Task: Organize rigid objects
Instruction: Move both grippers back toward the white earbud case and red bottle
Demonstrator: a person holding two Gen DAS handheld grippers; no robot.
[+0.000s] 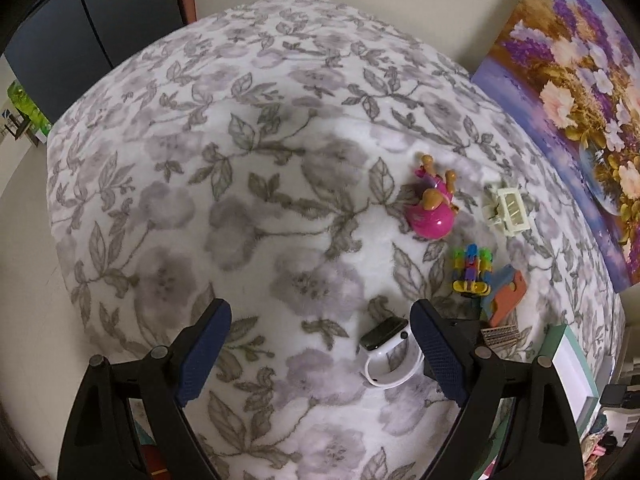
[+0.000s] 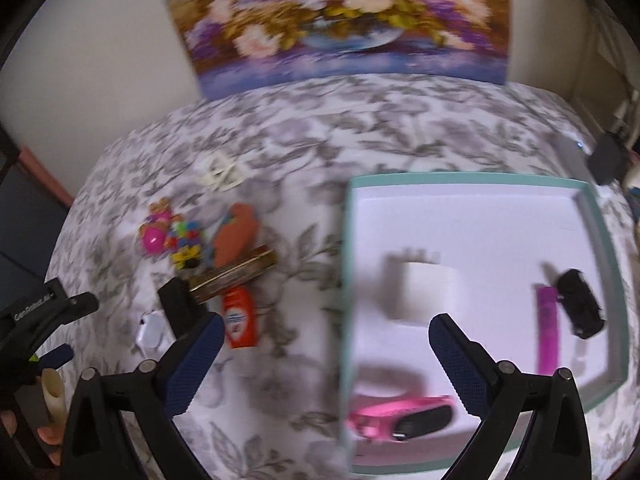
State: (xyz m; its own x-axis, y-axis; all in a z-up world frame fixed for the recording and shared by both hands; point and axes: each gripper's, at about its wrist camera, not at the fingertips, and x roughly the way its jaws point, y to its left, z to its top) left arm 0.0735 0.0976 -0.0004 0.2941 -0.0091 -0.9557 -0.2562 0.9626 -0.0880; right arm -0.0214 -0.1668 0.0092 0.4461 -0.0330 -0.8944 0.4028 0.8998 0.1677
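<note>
1. Left gripper (image 1: 320, 354): jaws spread wide, nothing held, hanging over the flowered blanket (image 1: 256, 184).
2. Right gripper (image 2: 326, 364): jaws spread wide, nothing held, hanging over the left edge of the tray (image 2: 596, 216).
3. White watch (image 1: 386, 354): lies on the blanket just inside the left gripper's right finger, not touching either pad.
4. Loose items beyond the watch, left wrist view: a block toy (image 1: 472, 270) and an orange piece (image 1: 508, 292) close together, a pink doll (image 1: 434, 210) farther out, and a cream clip (image 1: 508, 210) beside the doll.
5. Loose items seen only in the right wrist view: an orange bottle (image 2: 239, 316) lying flat and a brass bar (image 2: 236, 274) just behind it, both left of the tray.
6. Tray contents: a white block (image 2: 426, 290), a purple stick (image 2: 547, 330), a black piece (image 2: 580, 304) touching the stick's top, and a pink band (image 2: 400, 420) near the front edge.
7. Flower painting (image 2: 332, 20): leans against the wall behind the blanket.
</note>
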